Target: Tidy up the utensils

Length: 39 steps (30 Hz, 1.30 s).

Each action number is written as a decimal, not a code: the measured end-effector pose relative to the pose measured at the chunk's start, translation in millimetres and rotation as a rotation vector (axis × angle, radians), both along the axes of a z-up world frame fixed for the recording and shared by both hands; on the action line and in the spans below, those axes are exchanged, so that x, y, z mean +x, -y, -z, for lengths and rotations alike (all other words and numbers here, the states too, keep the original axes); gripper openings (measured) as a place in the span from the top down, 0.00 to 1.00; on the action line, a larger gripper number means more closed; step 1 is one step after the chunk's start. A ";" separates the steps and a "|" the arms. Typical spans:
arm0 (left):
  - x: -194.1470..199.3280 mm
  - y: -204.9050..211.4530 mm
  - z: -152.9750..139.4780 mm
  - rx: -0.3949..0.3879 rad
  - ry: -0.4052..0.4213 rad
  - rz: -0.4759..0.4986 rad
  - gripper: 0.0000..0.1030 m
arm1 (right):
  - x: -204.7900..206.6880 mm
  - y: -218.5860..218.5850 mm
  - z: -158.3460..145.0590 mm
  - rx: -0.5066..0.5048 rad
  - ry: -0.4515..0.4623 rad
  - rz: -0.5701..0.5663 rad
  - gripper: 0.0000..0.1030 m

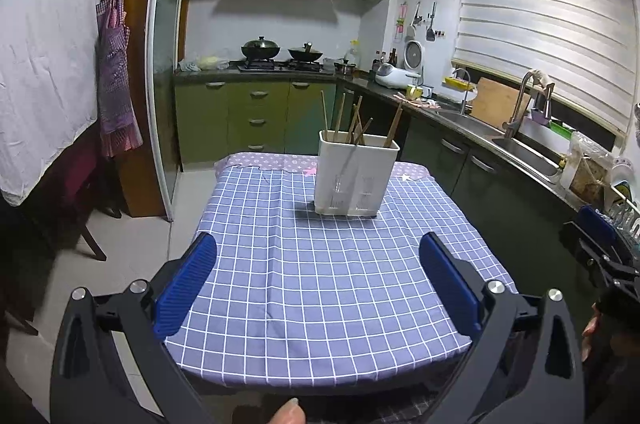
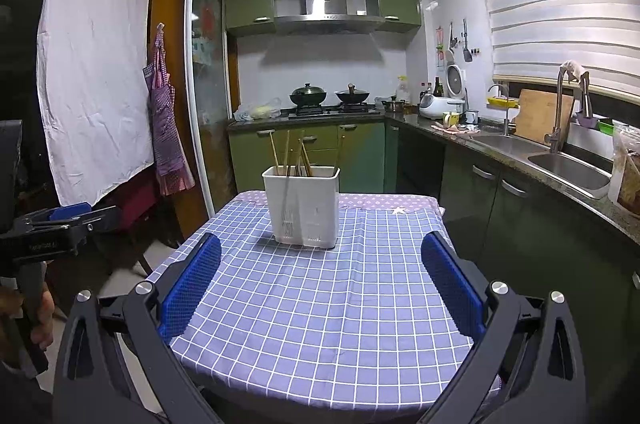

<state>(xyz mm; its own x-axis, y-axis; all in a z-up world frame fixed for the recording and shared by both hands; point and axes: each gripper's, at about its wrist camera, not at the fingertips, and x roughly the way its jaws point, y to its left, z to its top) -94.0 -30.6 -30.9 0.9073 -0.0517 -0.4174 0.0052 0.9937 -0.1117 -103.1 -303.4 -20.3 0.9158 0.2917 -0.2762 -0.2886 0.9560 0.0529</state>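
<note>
A white utensil holder (image 1: 356,176) stands upright on the far part of a table with a blue checked cloth (image 1: 320,284). Several wooden chopsticks (image 1: 352,122) stick out of it. It also shows in the right wrist view (image 2: 302,206) with the chopsticks (image 2: 294,156). My left gripper (image 1: 318,248) is open and empty, held over the table's near edge. My right gripper (image 2: 320,248) is open and empty, also at the near edge, well short of the holder. The left gripper shows at the left edge of the right wrist view (image 2: 70,214).
A kitchen counter with a sink (image 2: 568,168) and tap runs along the right. A stove with two woks (image 1: 280,52) is at the back. A white sheet (image 1: 40,64) and an apron (image 1: 116,64) hang on the left. A dark chair (image 1: 88,208) stands left of the table.
</note>
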 end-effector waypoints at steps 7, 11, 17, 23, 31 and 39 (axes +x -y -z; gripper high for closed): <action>0.9 4.0 1.7 0.015 0.000 -0.004 0.06 | 2.5 -3.3 2.9 -0.012 -0.006 0.006 0.04; 0.2 5.6 2.3 0.023 0.001 -0.001 0.06 | 3.6 -4.6 3.4 -0.014 -0.010 0.005 0.04; -1.3 6.1 3.2 0.031 0.004 -0.001 0.06 | 4.5 -3.9 2.7 -0.011 -0.008 0.004 0.04; -1.7 8.1 4.4 0.040 0.002 -0.001 0.06 | 5.3 -3.7 3.8 -0.011 -0.009 0.003 0.04; -1.6 7.7 4.2 0.038 0.001 -0.002 0.06 | 5.6 -3.4 4.4 -0.008 -0.011 0.002 0.04; -0.4 7.8 6.0 0.043 -0.003 0.001 0.06 | 6.5 -5.1 5.6 -0.007 -0.015 0.000 0.04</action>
<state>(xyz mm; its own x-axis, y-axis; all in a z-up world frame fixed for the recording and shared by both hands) -94.4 -38.4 -36.9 0.9060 -0.0350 -0.4219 0.0062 0.9976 -0.0693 -96.5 -298.4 -25.9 0.9114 0.2897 -0.2924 -0.2878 0.9564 0.0505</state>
